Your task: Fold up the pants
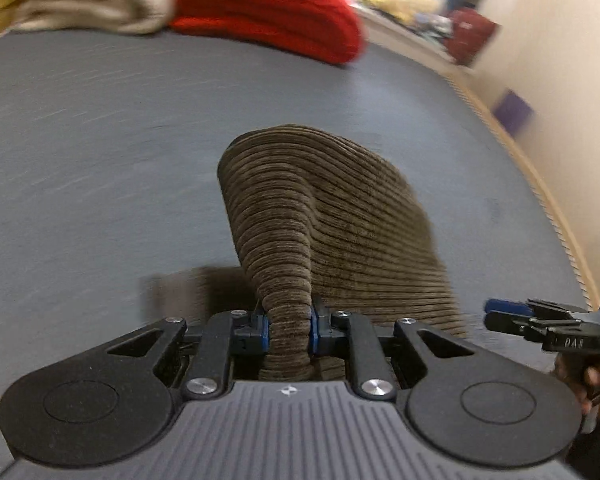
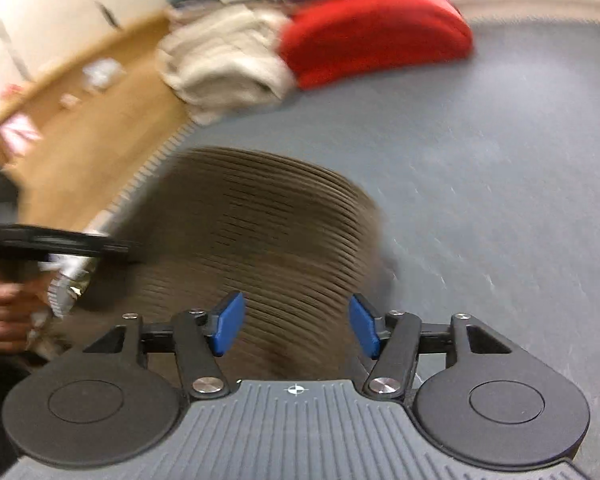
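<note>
Fold underway, unfinished: left gripper (image 1: 289, 326) fingers clamped on a bunched edge of the pants (image 1: 332, 216) lifted above the grey surface (image 1: 100, 140); right gripper (image 2: 296, 326) fingers apart, holding nothing.

Motion blur smears your right wrist view: the corduroy pants (image 2: 260, 240) lose their ribbing near the frame's centre. The cream (image 2: 224, 60) and red (image 2: 376, 32) folded piles run soft at the top. Your hand (image 2: 4, 304) is cut off by the left edge.
</note>
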A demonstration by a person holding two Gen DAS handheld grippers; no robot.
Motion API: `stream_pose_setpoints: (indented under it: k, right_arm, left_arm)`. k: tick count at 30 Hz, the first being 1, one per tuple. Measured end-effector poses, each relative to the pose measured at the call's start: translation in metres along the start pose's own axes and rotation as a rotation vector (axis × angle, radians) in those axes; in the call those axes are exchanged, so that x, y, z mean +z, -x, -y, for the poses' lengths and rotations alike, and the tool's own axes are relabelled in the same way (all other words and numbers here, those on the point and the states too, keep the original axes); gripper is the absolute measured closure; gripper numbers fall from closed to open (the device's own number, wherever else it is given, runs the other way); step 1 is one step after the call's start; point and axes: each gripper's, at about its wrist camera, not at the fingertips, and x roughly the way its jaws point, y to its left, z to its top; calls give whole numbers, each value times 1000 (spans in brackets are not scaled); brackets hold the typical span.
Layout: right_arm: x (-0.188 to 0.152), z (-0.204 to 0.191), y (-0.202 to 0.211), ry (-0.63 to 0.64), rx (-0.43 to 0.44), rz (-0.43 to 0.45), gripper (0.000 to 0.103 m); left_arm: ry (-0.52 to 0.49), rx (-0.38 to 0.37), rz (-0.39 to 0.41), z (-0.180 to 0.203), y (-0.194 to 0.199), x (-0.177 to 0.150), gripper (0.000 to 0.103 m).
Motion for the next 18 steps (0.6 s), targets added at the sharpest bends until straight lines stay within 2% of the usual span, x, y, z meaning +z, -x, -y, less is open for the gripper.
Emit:
stream_pose_setpoints:
  k: [1, 2, 3, 5, 8, 11, 14, 18]
  right_arm:
    - [0, 1, -13, -29, -5, -45, 42]
    - [-3, 2, -24, -52, 1, -78, 40]
    - [-2, 1, -36, -79, 16, -117, 39]
    - [-4, -3, -57, -123, 52, -179, 34]
    - [-5, -16, -84, -144, 66, -233, 30]
    - [-1, -27, -101, -145, 57, -242, 22]
    - [0, -29, -114, -174, 42, -250, 16]
    - [-3, -21, -123, -211, 61, -283, 14]
  left_arm:
    - [23, 19, -2, -13, 8, -2, 77]
    - [52, 42, 0, -29, 15, -3, 61]
    - [96, 72, 6, -44, 14, -7, 37]
    - [175, 85, 25, -68, 12, -11, 12]
    - [272, 50, -20, -92, -8, -11, 12]
    - [344, 21, -55, -103, -32, -12, 12]
    - [359, -16, -81, -106, -50, -16, 12]
    - [355, -51, -106, -107, -80, -23, 6]
